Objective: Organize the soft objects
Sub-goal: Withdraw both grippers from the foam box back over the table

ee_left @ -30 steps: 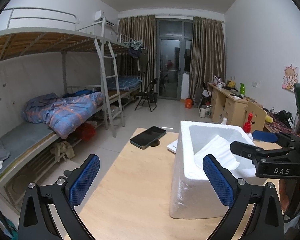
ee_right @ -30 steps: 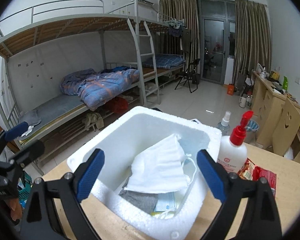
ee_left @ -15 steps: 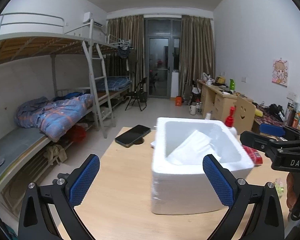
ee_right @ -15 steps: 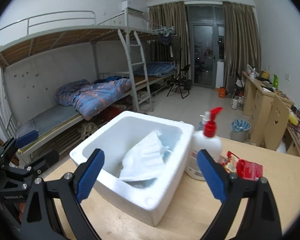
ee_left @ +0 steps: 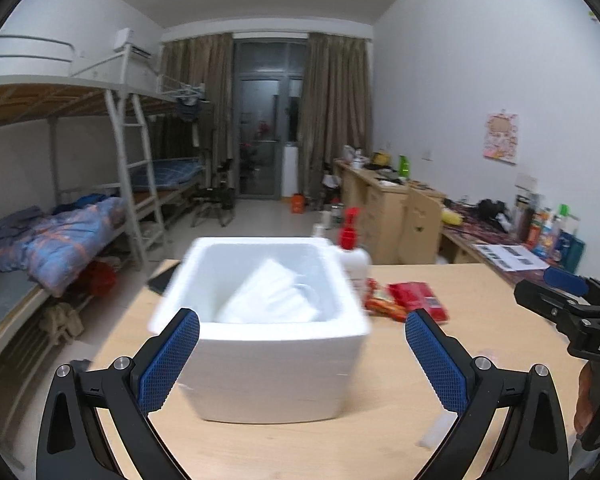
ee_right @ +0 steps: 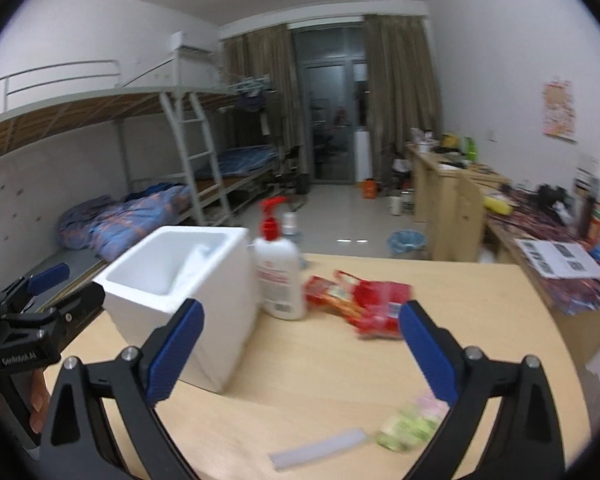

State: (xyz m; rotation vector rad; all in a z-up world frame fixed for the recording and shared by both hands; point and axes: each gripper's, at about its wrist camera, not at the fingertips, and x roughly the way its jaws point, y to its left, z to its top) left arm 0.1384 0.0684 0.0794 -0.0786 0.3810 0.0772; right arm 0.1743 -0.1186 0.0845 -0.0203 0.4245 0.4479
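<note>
A white foam box (ee_left: 272, 328) stands on the wooden table (ee_left: 300, 448), with a white cloth (ee_left: 272, 300) lying inside it. My left gripper (ee_left: 302, 364) is open and empty, just in front of the box. My right gripper (ee_right: 302, 354) is open and empty, to the right of the box (ee_right: 188, 284). A green and pink soft object (ee_right: 412, 426) and a pale flat strip (ee_right: 320, 448) lie on the table near the right gripper's right finger.
A white pump bottle with a red top (ee_right: 280, 268) stands against the box's right side. Red snack packets (ee_right: 360, 300) lie beside it. A dark phone (ee_left: 162, 280) lies left of the box. Bunk beds stand at left, desks at right.
Both grippers have pulled back and swung right. The box has shifted left in both views, and the bottle, snack packets and soft object have come into sight.
</note>
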